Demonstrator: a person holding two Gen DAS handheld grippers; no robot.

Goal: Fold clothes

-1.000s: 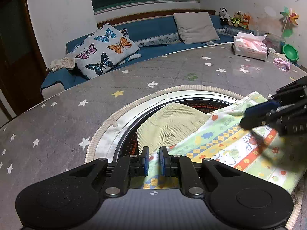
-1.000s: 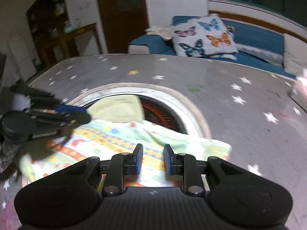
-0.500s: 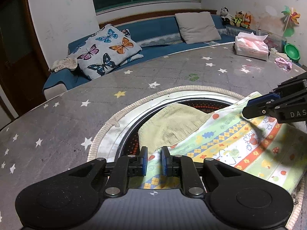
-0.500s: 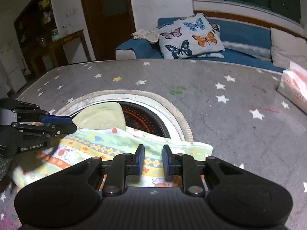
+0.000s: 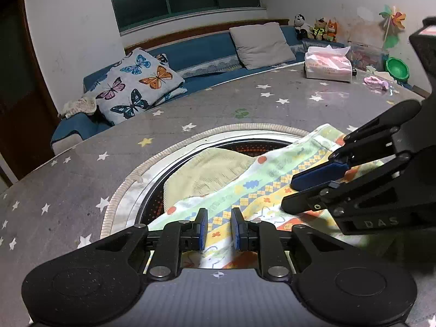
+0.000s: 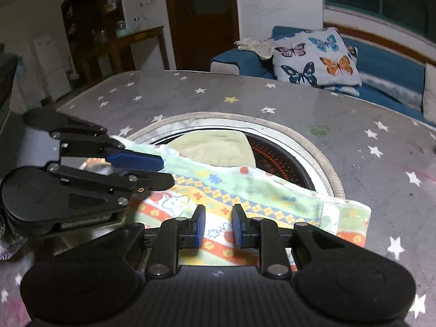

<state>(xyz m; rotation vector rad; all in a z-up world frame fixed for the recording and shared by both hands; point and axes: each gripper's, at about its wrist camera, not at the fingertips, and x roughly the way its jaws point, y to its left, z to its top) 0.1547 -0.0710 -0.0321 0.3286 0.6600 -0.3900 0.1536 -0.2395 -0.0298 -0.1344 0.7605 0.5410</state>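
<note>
A patterned child's garment point(image 5: 272, 182) with green, yellow and orange stripes lies folded flat across the round inset of the grey star-print table point(image 5: 81, 185). It also shows in the right wrist view point(image 6: 245, 190). A pale yellow cloth point(image 5: 209, 171) lies under it, seen too in the right wrist view point(image 6: 215, 147). My left gripper point(image 5: 218, 229) is open just above the garment's near edge. My right gripper point(image 6: 216, 226) is open over the garment's other side. Each gripper shows in the other's view, and both hold nothing.
A round dark inset with a braided rim point(image 5: 128, 185) sits in the table. A tissue pack point(image 5: 327, 65) and a small pink item point(image 5: 377, 81) lie at the far right. A blue sofa with a butterfly pillow point(image 5: 136, 84) stands behind.
Both grippers have moved closer together over the garment, and their jaws stand slightly wider. The garment lies as before.
</note>
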